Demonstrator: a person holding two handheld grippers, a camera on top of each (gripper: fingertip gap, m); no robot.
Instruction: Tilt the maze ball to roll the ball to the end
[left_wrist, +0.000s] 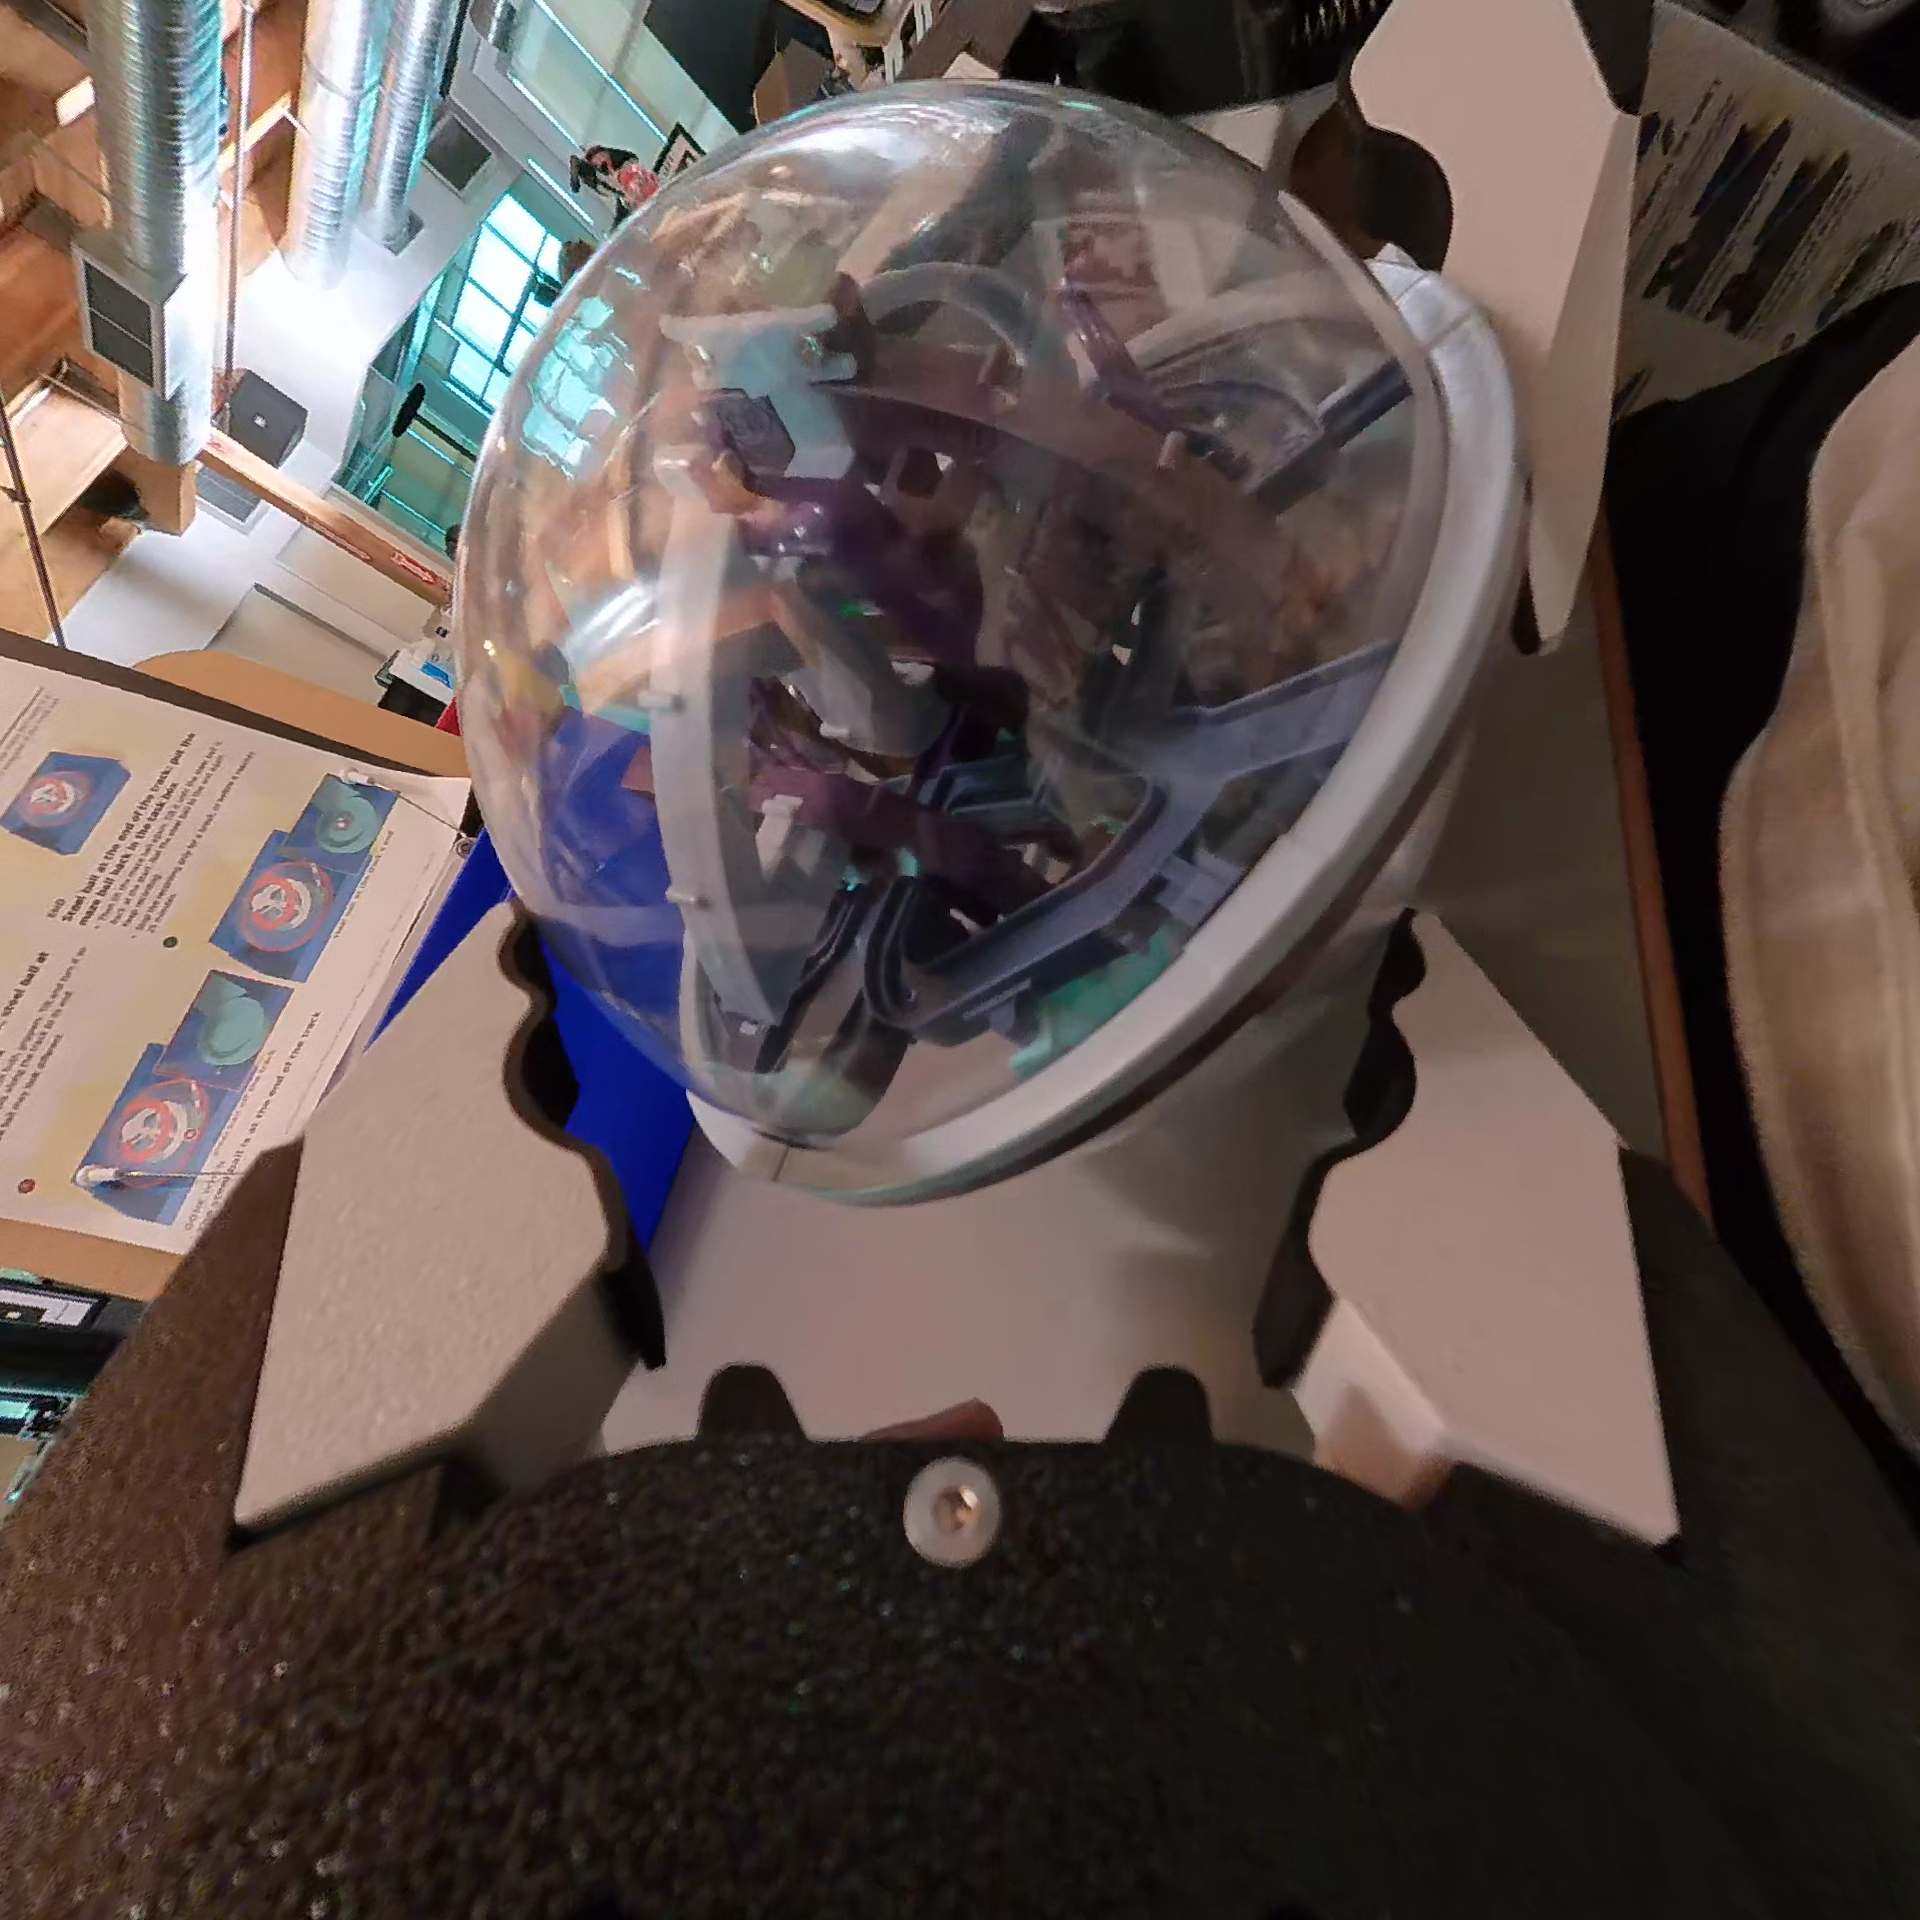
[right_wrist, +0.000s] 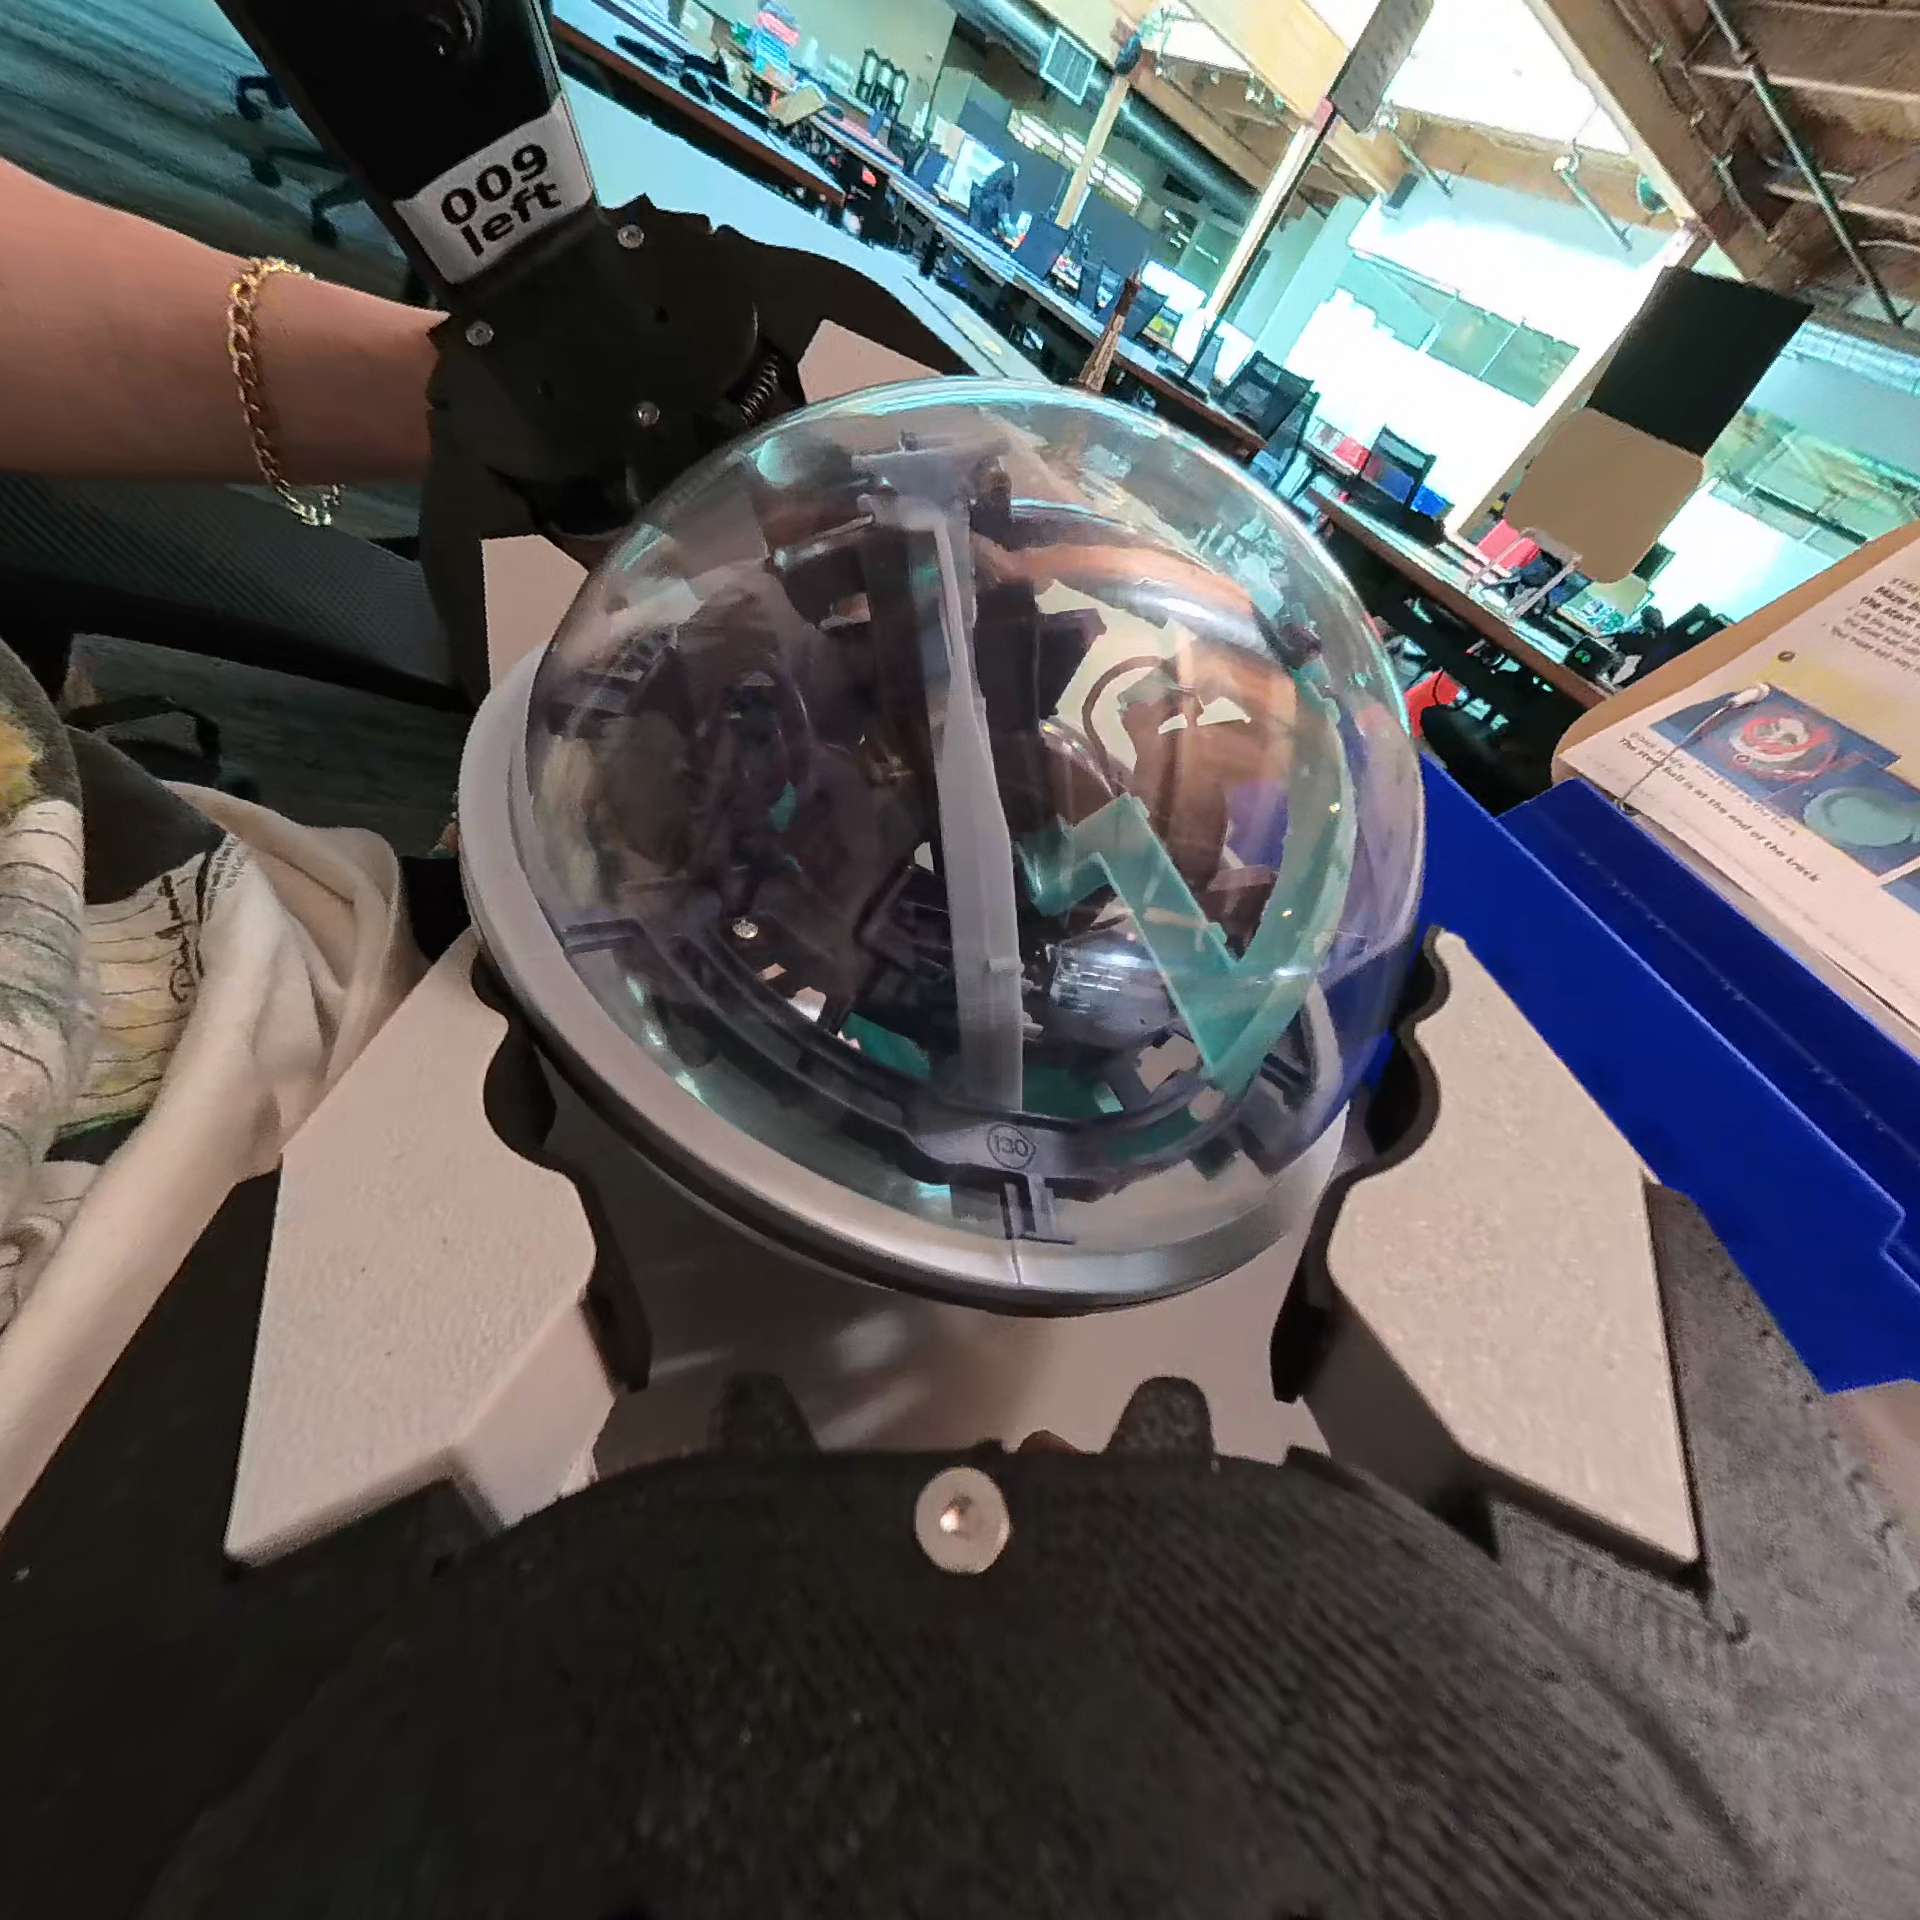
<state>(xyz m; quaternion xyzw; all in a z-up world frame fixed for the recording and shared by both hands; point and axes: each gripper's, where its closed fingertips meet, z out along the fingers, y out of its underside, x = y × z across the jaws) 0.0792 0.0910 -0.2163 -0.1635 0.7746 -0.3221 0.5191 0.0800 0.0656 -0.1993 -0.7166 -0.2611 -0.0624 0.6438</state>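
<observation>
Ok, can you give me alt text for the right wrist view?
A clear maze ball with a grey rim sits between the right hand-held gripper's two wide white fingers. The left hand-held gripper meets it from the far side, beside a blue bin.

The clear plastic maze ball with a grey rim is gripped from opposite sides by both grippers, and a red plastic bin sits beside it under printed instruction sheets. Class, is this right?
Not quite: the plastic bin is blue, not red, as the right wrist view shows. The rest stands: the clear maze ball sits between the left gripper and the right gripper, and the instruction sheets lie over the bin.
</observation>
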